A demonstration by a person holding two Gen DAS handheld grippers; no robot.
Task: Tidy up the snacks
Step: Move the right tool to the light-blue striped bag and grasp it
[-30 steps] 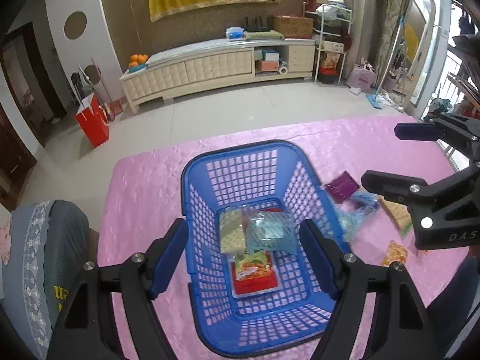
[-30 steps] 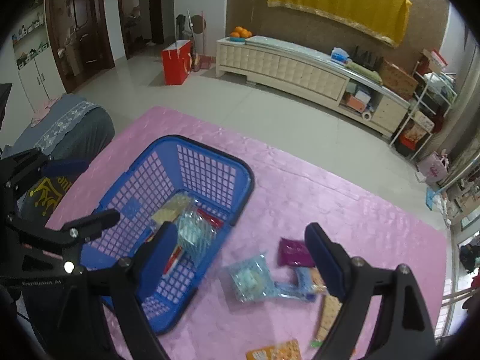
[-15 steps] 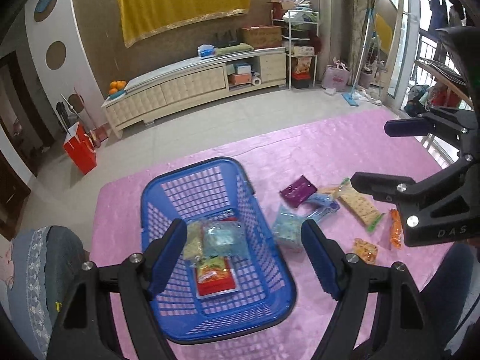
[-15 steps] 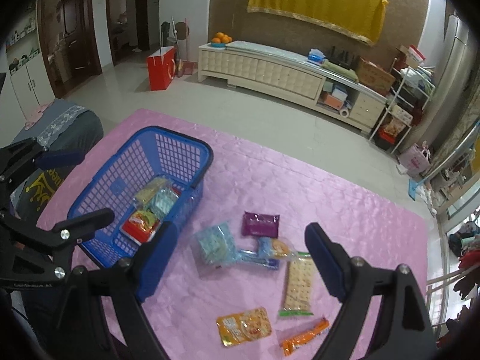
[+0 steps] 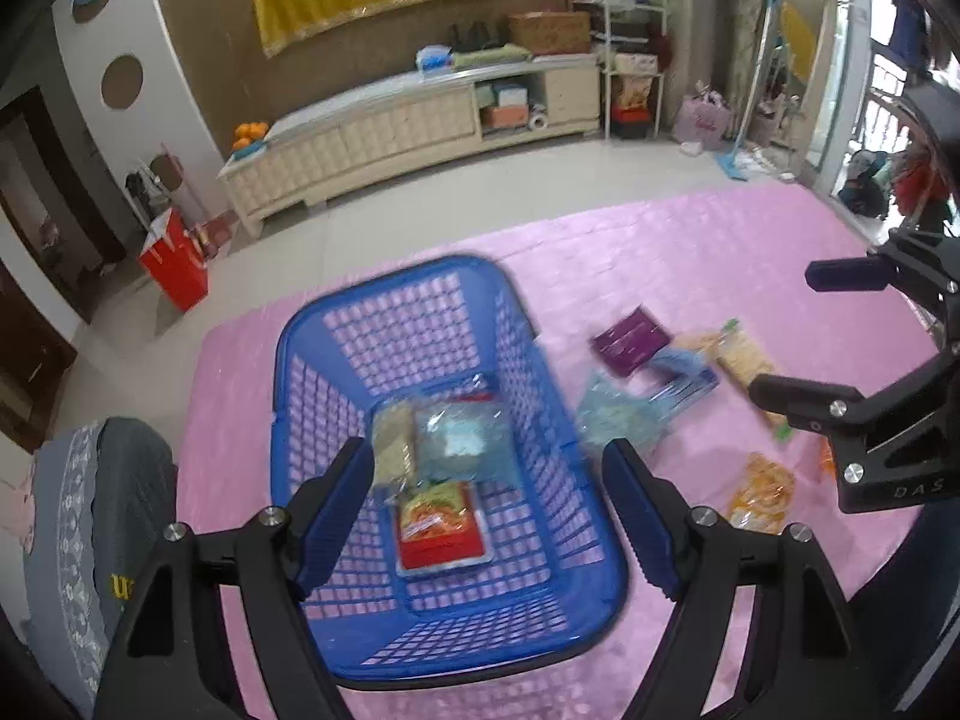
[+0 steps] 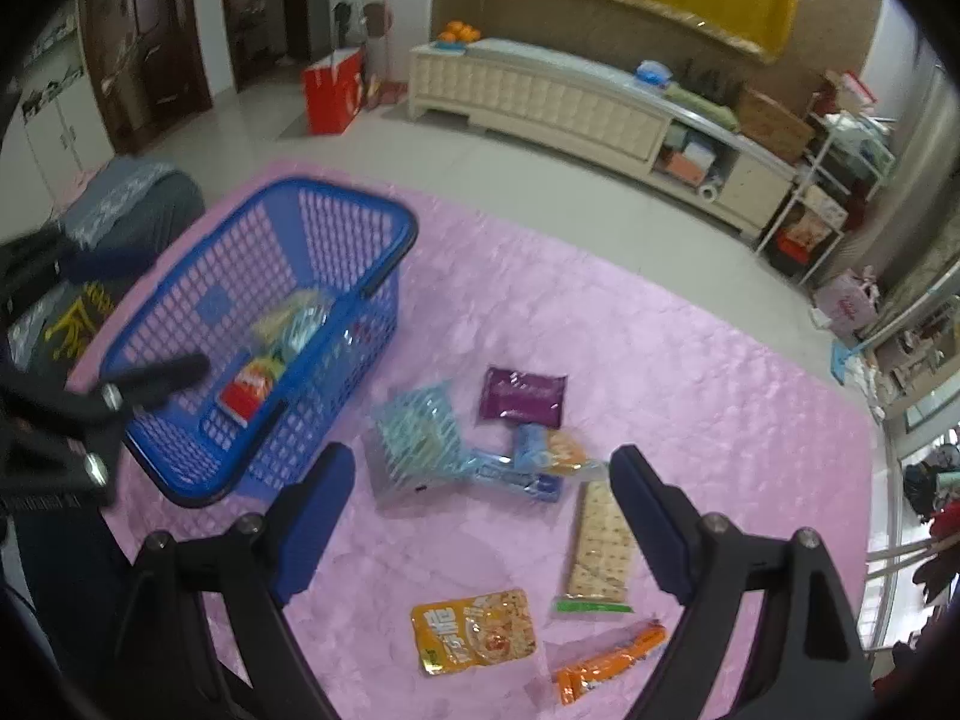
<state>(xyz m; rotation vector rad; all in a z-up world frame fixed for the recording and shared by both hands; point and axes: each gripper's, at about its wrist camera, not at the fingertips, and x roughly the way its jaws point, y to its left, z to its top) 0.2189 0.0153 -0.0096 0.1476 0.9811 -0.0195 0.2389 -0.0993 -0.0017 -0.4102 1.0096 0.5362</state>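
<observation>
So the snacks are split right now: a few packets already sit in the blue basket (image 5: 444, 654) on the left side of the pink surface (image 6: 660, 348), a red-and-orange pack (image 5: 441, 525) flat on the bottom with a clear bluish bag (image 5: 465, 441) and a pale cracker pack (image 5: 393, 450) behind it. The rest lie loose just to the right of the basket: a crinkly clear blue bag (image 6: 417, 441), a purple pouch (image 6: 522, 396), a small blue-and-orange pack (image 6: 549, 450), a long cracker sleeve (image 6: 600, 549), a yellow pouch (image 6: 474, 630) and a thin orange stick pack (image 6: 609, 657). I'd say it's mid-job, between picks. The left tool (image 5: 486, 510) hangs over the basket, fingers apart, holding nothing; the right tool (image 6: 483, 525) is over the loose pile, also spread and empty. Next move is probably dropping the right one onto a packet, and the clear bag or the cracker sleeve look nearest to it. Everything's flat, slippery film, so you'd want to pinch an edge or a puffed bit rather than press straight down. The basket is rigid plastic lattice, the cloth shiny and quilted-looking.
</observation>
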